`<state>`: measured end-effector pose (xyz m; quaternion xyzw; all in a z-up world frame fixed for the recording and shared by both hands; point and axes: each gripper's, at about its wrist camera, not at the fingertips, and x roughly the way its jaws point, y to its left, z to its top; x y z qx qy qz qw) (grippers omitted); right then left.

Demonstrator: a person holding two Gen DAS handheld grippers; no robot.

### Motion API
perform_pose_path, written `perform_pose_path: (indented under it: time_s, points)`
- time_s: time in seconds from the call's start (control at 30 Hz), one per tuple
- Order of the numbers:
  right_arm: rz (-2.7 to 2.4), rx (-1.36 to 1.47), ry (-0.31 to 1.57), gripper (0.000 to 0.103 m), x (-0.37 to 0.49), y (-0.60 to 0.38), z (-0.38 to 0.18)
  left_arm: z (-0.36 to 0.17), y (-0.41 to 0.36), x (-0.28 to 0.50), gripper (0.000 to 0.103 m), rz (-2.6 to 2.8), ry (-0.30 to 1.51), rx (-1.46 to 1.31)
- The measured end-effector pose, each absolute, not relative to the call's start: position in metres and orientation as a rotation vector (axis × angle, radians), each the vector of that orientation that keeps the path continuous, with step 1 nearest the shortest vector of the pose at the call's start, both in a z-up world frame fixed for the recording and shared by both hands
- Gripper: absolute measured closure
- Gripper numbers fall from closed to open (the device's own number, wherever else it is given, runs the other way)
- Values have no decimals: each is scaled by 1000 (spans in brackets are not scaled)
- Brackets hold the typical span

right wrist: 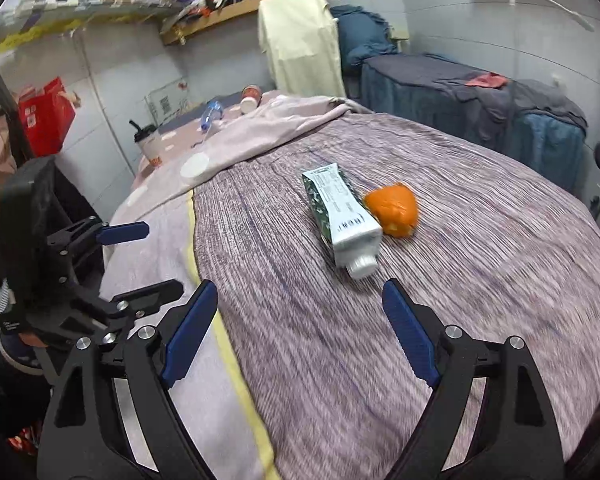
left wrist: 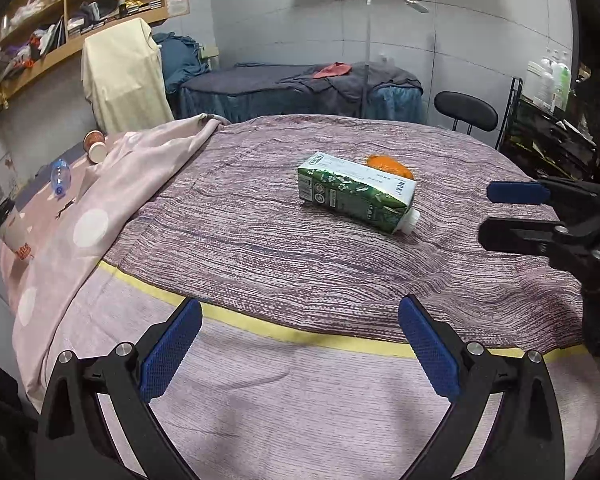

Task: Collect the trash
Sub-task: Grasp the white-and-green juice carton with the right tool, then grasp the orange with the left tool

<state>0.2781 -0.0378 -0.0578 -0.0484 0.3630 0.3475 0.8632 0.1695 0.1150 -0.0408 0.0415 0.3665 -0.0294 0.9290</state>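
Observation:
A green and white drink carton (left wrist: 356, 192) lies on its side on the purple bedspread (left wrist: 260, 248), its white cap pointing right. An orange peel (left wrist: 389, 165) lies just behind it. In the right wrist view the carton (right wrist: 342, 216) lies with its cap toward me and the orange peel (right wrist: 394, 210) is to its right. My left gripper (left wrist: 300, 344) is open and empty, hovering near the front edge of the bed. My right gripper (right wrist: 296, 328) is open and empty, a short way in front of the carton's cap. It also shows at the right in the left wrist view (left wrist: 504, 212).
A paper cup (left wrist: 96, 146), a clear plastic bottle (left wrist: 60, 176) and a lidded drink cup (left wrist: 12, 232) sit on the pink sheet at the far left. A second bed (left wrist: 300, 88), a stool (left wrist: 466, 112) and a black rack (left wrist: 548, 136) stand behind.

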Motion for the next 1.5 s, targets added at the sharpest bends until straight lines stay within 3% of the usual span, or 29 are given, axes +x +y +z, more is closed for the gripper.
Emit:
perform_pose_path:
  time_s: [0.4, 0.63, 0.73, 1.23, 1.5]
  points:
    - [747, -296, 841, 38, 374, 21, -83, -45, 132, 194, 6, -77, 765, 83]
    - [782, -390, 902, 41, 402, 51, -105, -51, 139, 210, 6, -87, 786, 74]
    - [778, -404, 911, 50, 406, 58, -111, -55, 140, 217, 6, -91, 800, 61]
    - [583, -87, 765, 51, 361, -72, -48, -49, 87, 274, 16, -231, 798, 130]
    - [492, -23, 759, 51, 335, -129, -49, -59, 37, 337, 17, -325, 858, 143]
